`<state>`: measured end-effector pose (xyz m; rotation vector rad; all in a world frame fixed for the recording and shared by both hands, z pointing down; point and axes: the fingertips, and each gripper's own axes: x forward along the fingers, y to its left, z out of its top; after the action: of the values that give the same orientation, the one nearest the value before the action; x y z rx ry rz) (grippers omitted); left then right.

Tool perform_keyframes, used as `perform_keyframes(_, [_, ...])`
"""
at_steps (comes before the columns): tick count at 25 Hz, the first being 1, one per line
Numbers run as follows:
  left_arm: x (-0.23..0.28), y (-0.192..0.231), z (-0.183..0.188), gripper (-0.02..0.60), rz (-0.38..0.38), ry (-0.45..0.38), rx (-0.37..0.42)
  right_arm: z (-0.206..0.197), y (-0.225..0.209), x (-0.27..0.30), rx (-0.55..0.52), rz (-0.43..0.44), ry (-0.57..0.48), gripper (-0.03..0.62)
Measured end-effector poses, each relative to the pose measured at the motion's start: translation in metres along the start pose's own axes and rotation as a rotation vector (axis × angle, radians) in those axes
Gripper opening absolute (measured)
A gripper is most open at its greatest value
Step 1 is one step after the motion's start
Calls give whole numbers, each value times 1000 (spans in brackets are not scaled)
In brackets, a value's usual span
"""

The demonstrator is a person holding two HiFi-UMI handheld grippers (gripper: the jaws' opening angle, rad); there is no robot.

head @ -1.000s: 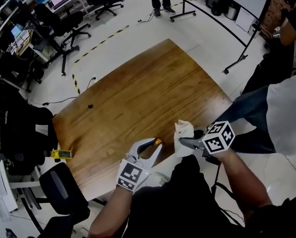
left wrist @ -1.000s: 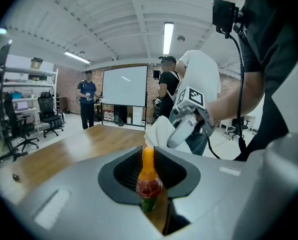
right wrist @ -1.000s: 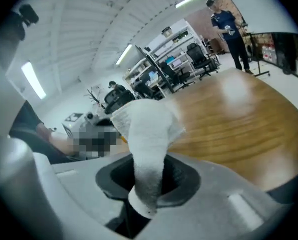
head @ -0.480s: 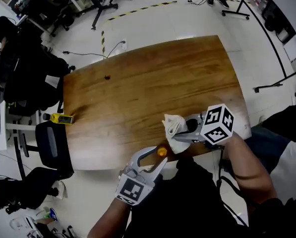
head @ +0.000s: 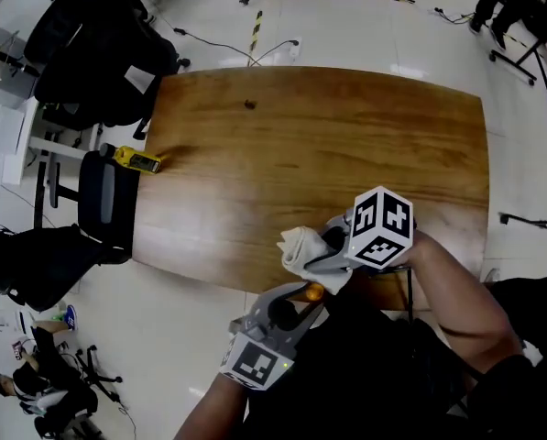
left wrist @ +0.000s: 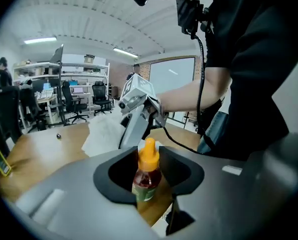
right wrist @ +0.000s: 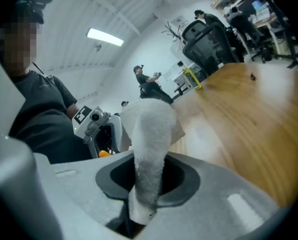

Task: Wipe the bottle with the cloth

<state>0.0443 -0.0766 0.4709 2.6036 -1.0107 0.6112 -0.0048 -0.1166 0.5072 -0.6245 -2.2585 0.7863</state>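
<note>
White towelling cloth (head: 299, 248), pinched in the right gripper (right wrist: 149, 181), hovers just beyond the upright orange-capped bottle (left wrist: 147, 180), which is clamped by the left gripper (left wrist: 149, 170), whose jaws have just been closing.

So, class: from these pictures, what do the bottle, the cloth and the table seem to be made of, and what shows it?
The bottle: likely clear plastic, glossy; red contents show through. Its orange cap: opaque plastic.
The cloth: white fuzzy fabric, matte, folds softly.
The table: wood or wood veneer; grain lines, slight sheen.
</note>
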Motion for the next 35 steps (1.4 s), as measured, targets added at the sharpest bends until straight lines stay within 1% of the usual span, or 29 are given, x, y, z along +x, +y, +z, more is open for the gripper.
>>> perform_keyframes(3, [-1, 2, -1, 152, 8, -7, -4, -2, -6, 19, -30, 31, 94, 74])
perform_keyframes(6, [-3, 2, -4, 152, 22, -25, -18, -4, -17, 31, -14, 61, 128, 74])
perform_keyframes(9, [-4, 1, -4, 152, 31, -39, -15, -12, -30, 41, 24, 56, 152, 74])
perform_keyframes(13, [-3, 3, -5, 153, 31, -64, -31, -28, -49, 48, 47, 4, 180, 73])
perform_keyframes(16, [-1, 2, -6, 153, 26, -82, -37, -40, -60, 51, 40, -50, 205, 72])
perform_keyframes(21, [-1, 0, -6, 155, 8, -90, -33, -51, -69, 55, -67, -148, 283, 72])
perform_keyframes(23, [0, 1, -7, 155, -1, -90, -23, -52, -73, 55, -90, -176, 292, 72])
perform_keyframes(26, [0, 3, -10, 154, -25, -79, 10, -54, -77, 53, -61, -211, 257, 72])
perform_keyframes(31, [-1, 2, -9, 153, -78, -73, 54, -55, -78, 41, 5, -293, 153, 72])
perform_keyframes(33, [0, 2, -8, 153, -96, -70, 68, -53, -78, 33, 47, -305, 88, 74])
perform_keyframes(35, [1, 1, -8, 153, -112, -73, 73, -42, -79, 20, 136, -280, -25, 74])
